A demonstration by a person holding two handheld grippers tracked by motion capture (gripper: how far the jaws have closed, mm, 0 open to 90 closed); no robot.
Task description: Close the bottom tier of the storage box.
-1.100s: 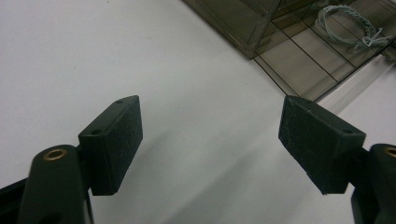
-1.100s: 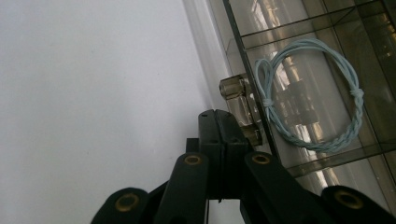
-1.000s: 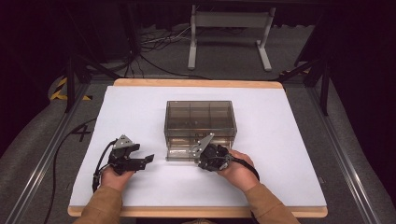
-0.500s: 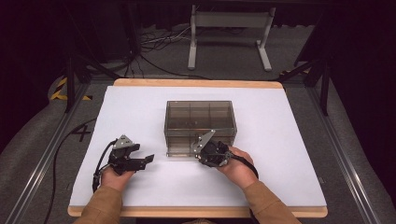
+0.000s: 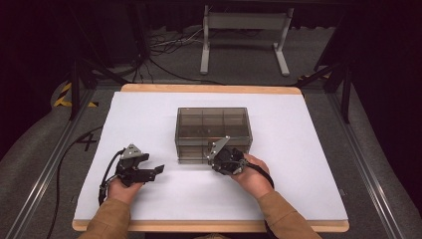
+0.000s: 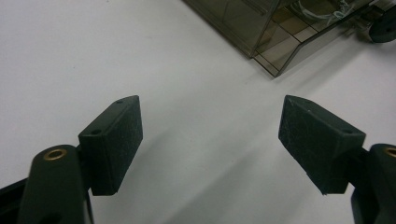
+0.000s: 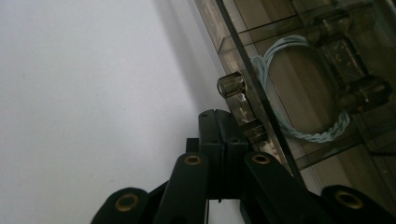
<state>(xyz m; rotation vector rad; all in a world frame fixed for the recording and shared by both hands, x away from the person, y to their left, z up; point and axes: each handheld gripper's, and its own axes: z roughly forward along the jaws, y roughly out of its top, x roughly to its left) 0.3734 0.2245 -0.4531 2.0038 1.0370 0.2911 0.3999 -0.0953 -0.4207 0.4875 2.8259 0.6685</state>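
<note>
High view: the smoky clear drawer box (image 5: pixel 213 133) sits near the middle of the white tabletop (image 5: pixel 298 164), its front toward me. My right gripper (image 5: pixel 225 160) is up against the lower front of the box, right of centre; my right hand (image 5: pixel 251 174) is behind it. My left gripper (image 5: pixel 145 173) rests on the tabletop well to the left of the box, apart from it, fingers pointing right, with my left hand (image 5: pixel 122 188) behind it.

Left gripper view: my left fingers (image 6: pixel 112 144) stand wide apart with nothing between them, just bare white surface. One corner of the box (image 6: pixel 275 35) shows at upper right, well ahead of the fingertips.

Right gripper view: my right fingers (image 7: pixel 223 140) are pressed flat together, nothing gripped between them. Their tips sit just beside the small round knob (image 7: pixel 232 85) on the drawer front (image 7: pixel 243 60); whether they touch the front I cannot tell. Behind the clear wall a coil of pale blue twisted cord (image 7: pixel 303 88) lies in a compartment.
</note>
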